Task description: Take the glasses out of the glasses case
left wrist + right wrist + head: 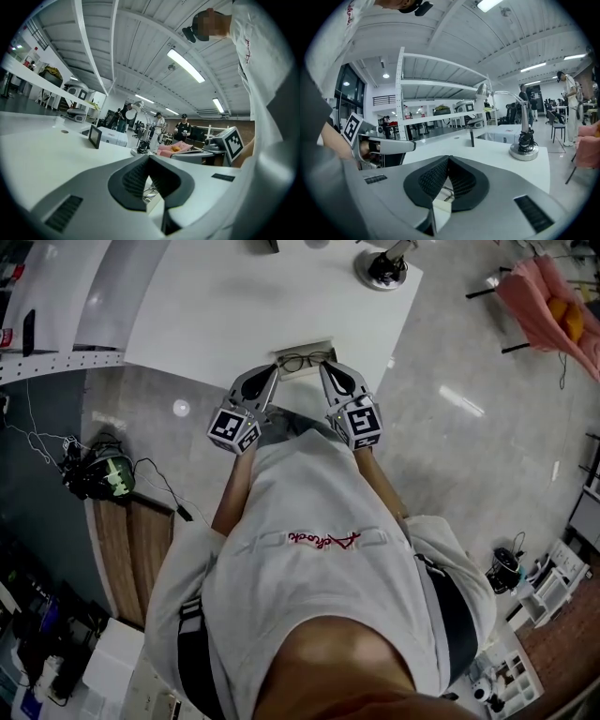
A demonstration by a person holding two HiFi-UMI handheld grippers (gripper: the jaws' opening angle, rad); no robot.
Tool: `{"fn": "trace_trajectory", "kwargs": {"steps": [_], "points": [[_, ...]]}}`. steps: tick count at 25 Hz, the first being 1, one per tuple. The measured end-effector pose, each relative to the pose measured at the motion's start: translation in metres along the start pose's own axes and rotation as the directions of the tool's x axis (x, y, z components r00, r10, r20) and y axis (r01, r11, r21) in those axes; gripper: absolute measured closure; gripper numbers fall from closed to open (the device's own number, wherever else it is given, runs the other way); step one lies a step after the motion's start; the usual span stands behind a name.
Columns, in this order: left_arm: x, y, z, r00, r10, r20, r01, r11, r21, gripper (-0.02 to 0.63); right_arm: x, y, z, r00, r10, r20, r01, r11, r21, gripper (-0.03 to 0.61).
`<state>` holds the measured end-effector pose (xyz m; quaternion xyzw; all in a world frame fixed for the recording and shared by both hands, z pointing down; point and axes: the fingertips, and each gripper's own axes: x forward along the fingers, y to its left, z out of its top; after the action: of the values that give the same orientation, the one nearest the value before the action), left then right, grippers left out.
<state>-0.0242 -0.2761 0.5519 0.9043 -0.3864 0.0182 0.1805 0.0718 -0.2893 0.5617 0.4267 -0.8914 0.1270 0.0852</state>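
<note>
Barely visible: glasses point(305, 360) | case point(302, 345) ends covered by left tool point(275, 371), right tool point(324, 368)

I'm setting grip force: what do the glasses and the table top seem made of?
Glasses: thin dark frame, clear lenses; metal or slim plastic, too small to tell. Table top: smooth white surface with a soft sheen, probably laminate or painted board.

A lab — white benches point(234, 306), steel shelving point(440, 84), strip lights point(185, 65).
</note>
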Motion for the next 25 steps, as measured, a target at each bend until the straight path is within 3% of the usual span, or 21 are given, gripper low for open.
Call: {"fn": "trace_trajectory", "kwargs": {"steps": [15,25], "points": [[-0.006,0.014,-0.026,0.995,-0.075,-0.062,0.071,0.996,-0.061,0.623,-0.001,0.015,-0.052,0.990,-0.067,-0.122,0.076,0.995,0.070,0.574],[-0.012,0.018,-0.044,0.995,-0.071,-0.075,0.062,0.991,-0.118,0.623,-0.001,0.028,-0.081,0.978,-0.045,-0.203,0.063,0.995,0.082,0.574]]}}
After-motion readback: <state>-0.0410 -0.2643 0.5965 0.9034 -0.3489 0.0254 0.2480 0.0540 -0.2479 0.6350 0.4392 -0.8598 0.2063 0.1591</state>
